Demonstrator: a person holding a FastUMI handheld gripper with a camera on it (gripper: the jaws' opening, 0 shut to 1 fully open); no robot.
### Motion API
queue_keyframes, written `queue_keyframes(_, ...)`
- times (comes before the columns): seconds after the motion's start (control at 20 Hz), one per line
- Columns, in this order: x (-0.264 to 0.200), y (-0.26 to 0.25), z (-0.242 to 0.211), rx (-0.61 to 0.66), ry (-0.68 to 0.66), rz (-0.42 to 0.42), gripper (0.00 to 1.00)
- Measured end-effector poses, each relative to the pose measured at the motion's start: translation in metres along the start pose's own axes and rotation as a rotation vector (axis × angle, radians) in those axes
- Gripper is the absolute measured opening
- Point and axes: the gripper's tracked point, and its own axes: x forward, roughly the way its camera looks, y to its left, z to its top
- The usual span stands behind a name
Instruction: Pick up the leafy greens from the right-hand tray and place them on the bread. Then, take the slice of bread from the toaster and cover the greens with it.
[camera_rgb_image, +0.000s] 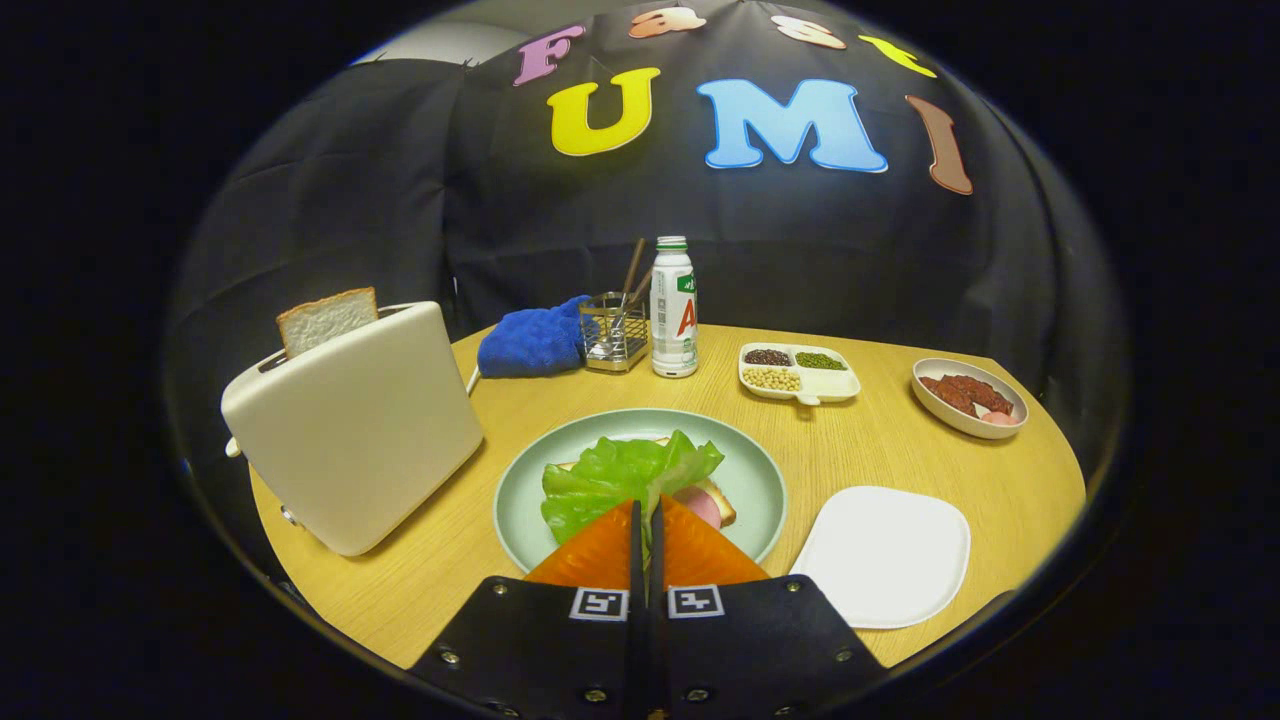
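Observation:
The leafy greens (615, 475) lie spread over the bread and a pink slice of ham (700, 506) on the pale green plate (760, 470). My gripper (646, 506) is shut on the near edge of the greens, a sliver of leaf showing in the thin gap between the fingers. The bread under the leaf is mostly hidden. To the left of the plate stands a cream toaster (350, 430), and a slice of bread (327, 320) sticks up from its slot. The white tray (885, 555) lies bare to the right of the fingers.
Behind the plate stand a blue cloth (530, 342), a wire holder with utensils (613, 332) and a white bottle (674, 310). A divided dish of beans (797, 373) and a bowl of reddish food (968, 396) sit at the back right of the round wooden table (900, 450).

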Motion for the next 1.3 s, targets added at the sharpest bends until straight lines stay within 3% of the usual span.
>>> queue_keyframes(0.1,0.0,-0.007,-0.002,-0.025,0.01,-0.031,0.04)
queue_keyframes(0.2,-0.001,-0.014,-0.003,-0.044,0.014,-0.062,0.15)
queue_keyframes(0.35,-0.006,-0.03,-0.002,-0.056,0.0,-0.124,0.49)
queue_keyframes(0.5,-0.013,-0.048,0.002,-0.04,-0.034,-0.186,0.53)
queue_keyframes(0.55,-0.016,-0.047,0.006,-0.025,-0.053,-0.182,0.59)
queue_keyframes(0.75,-0.039,-0.032,0.034,0.027,-0.183,-0.173,0.59)
queue_keyframes(0.95,-0.062,-0.014,0.059,0.046,-0.256,-0.257,0.59)
queue_keyframes(1.1,-0.073,0.018,0.073,0.081,-0.275,-0.229,0.59)
queue_keyframes(1.3,-0.087,0.068,0.1,0.024,-0.336,-0.174,0.59)
